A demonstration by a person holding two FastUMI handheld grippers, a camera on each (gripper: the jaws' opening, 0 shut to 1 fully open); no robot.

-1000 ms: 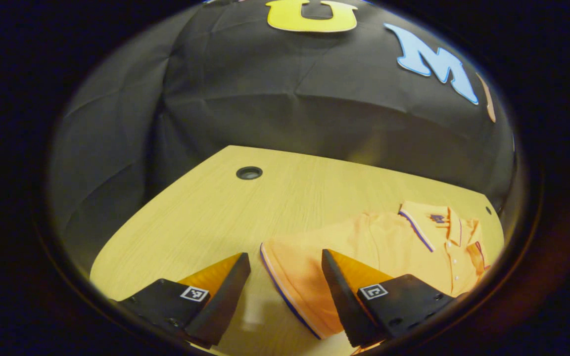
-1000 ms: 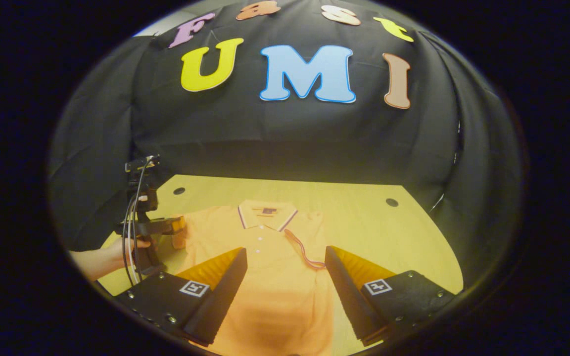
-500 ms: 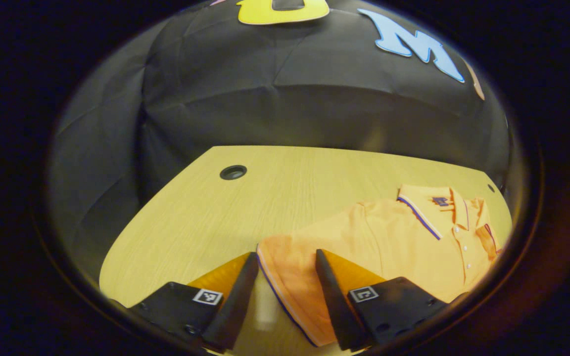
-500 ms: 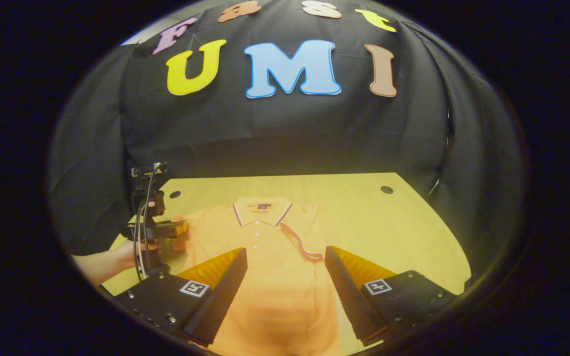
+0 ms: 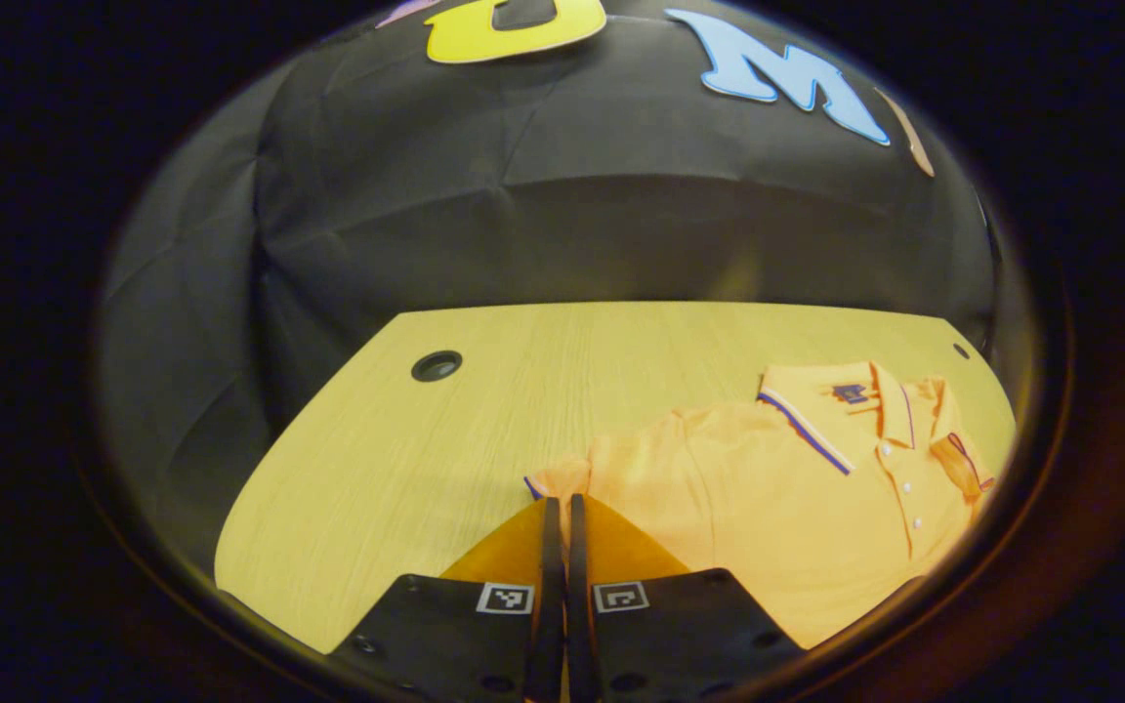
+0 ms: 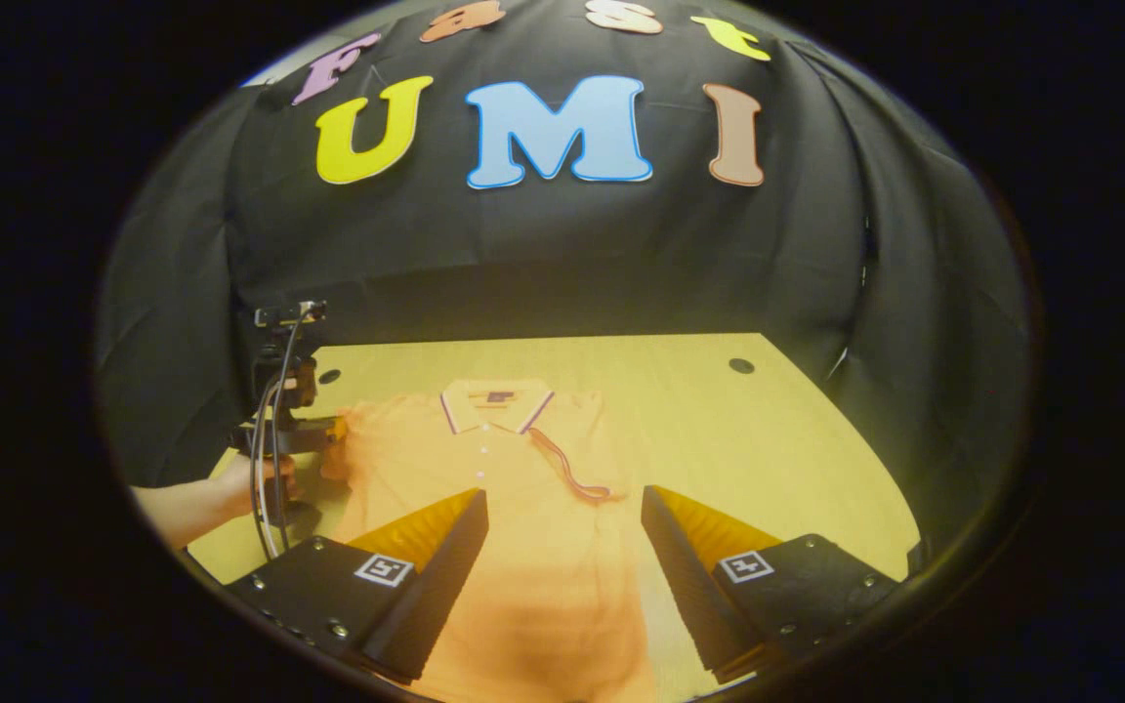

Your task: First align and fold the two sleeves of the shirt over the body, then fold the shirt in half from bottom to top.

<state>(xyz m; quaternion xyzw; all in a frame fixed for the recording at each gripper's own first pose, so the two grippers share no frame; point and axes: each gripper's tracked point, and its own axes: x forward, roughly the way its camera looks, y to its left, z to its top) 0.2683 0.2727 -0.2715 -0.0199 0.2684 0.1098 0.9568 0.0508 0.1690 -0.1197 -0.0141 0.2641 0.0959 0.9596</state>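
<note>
— Orange shirt (image 6: 514, 508) lies flat on the wooden worktop (image 5: 484, 410), collar at the far end, bottom edge near us. Which claw is closer to a sleeve?

— The left claw (image 5: 557, 508). Its two fingers are pressed together, and the sleeve (image 5: 567, 478) tip sits right at their ends. I think it is pinched, but the cloth inside is hard to see.

— Which way is the body from there?

— To that claw's right. So the sleeve should swing right, across the chest.

— And the right claw (image 6: 562, 508)?

— Wide open, holding nothing. It hangs over the lower middle of the shirt. The other sleeve looks folded in already, with its striped edge (image 6: 567, 474) lying on the chest.
</note>
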